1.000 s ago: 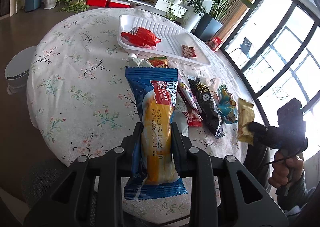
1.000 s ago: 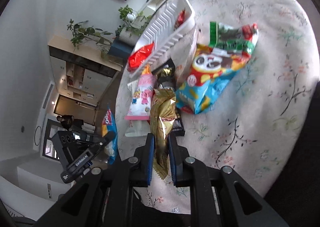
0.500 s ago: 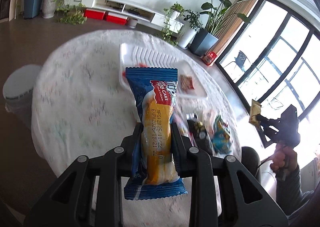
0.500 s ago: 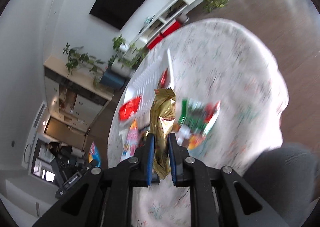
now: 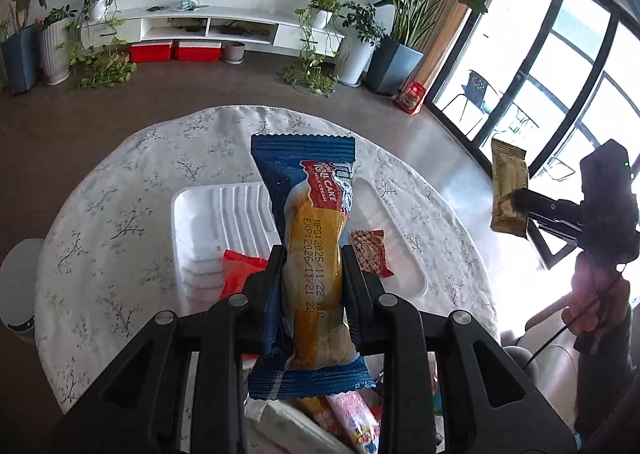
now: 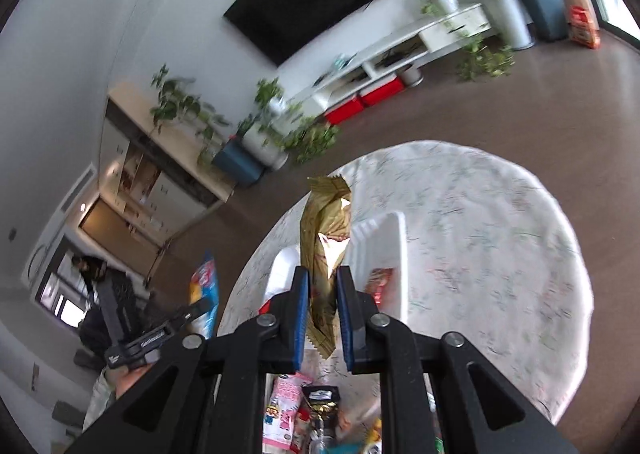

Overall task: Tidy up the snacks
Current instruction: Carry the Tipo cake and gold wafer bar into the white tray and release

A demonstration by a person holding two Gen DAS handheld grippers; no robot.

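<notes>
My left gripper (image 5: 313,266) is shut on a blue and yellow roll cake packet (image 5: 310,238), held in the air above the white tray (image 5: 224,210). My right gripper (image 6: 322,286) is shut on a gold foil snack packet (image 6: 326,238), held high over the table; it also shows at the right of the left wrist view (image 5: 507,190). The tray holds a red packet (image 5: 240,274) and a small brown-red packet (image 5: 370,252). The tray also shows in the right wrist view (image 6: 384,238). Loose snacks (image 6: 308,410) lie on the table below both grippers.
The round table has a floral cloth (image 5: 120,222). A white bin (image 5: 18,290) stands at the left of the table. Plants, a white TV shelf (image 5: 208,26) and large windows ring the room. The left gripper appears at the lower left of the right wrist view (image 6: 200,306).
Both grippers have risen well above the table with their packets. The left one has moved forward over the tray. The right one has lifted off the snack pile.
</notes>
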